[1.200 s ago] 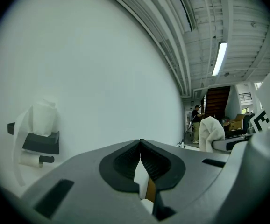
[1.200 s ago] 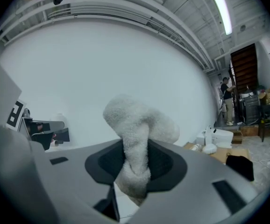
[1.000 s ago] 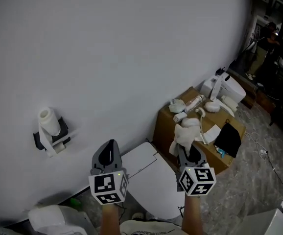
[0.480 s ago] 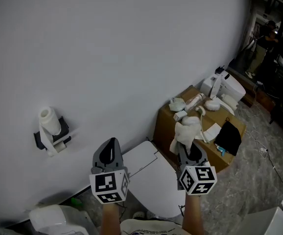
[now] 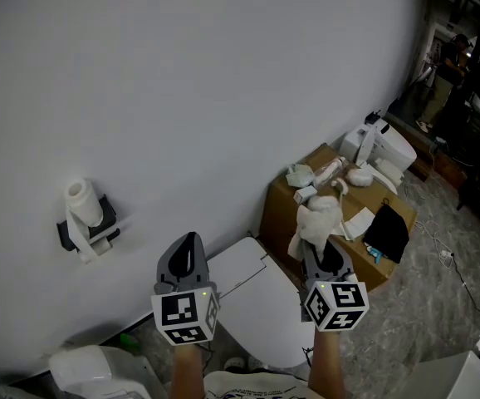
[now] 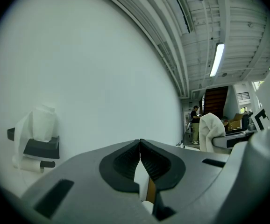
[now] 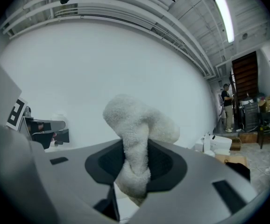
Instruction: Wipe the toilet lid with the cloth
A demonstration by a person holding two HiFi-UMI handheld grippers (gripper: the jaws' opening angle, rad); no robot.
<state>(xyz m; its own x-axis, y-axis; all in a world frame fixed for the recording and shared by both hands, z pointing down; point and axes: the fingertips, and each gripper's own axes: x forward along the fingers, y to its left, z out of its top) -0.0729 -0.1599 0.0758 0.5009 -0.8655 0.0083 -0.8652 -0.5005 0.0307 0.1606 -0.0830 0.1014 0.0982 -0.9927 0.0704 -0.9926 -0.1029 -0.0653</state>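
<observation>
A white toilet lid (image 5: 257, 306) lies flat below both grippers in the head view. My right gripper (image 5: 320, 252) is shut on a white fluffy cloth (image 5: 315, 223), which bunches above its tips; the right gripper view shows the cloth (image 7: 136, 139) pinched between the dark pads. It hangs over the lid's right edge, well above it. My left gripper (image 5: 188, 252) is shut with nothing in it, held over the lid's left side; its jaws (image 6: 140, 146) meet at the tips.
A brown cardboard box (image 5: 340, 223) beside the toilet carries white odds and ends and a black cloth (image 5: 387, 235). A toilet-roll holder (image 5: 86, 219) hangs on the white wall. A white bin (image 5: 99, 374) sits at lower left. A person (image 5: 448, 73) stands far right.
The cloth in my right gripper has shifted slightly up and right; both grippers have barely moved.
</observation>
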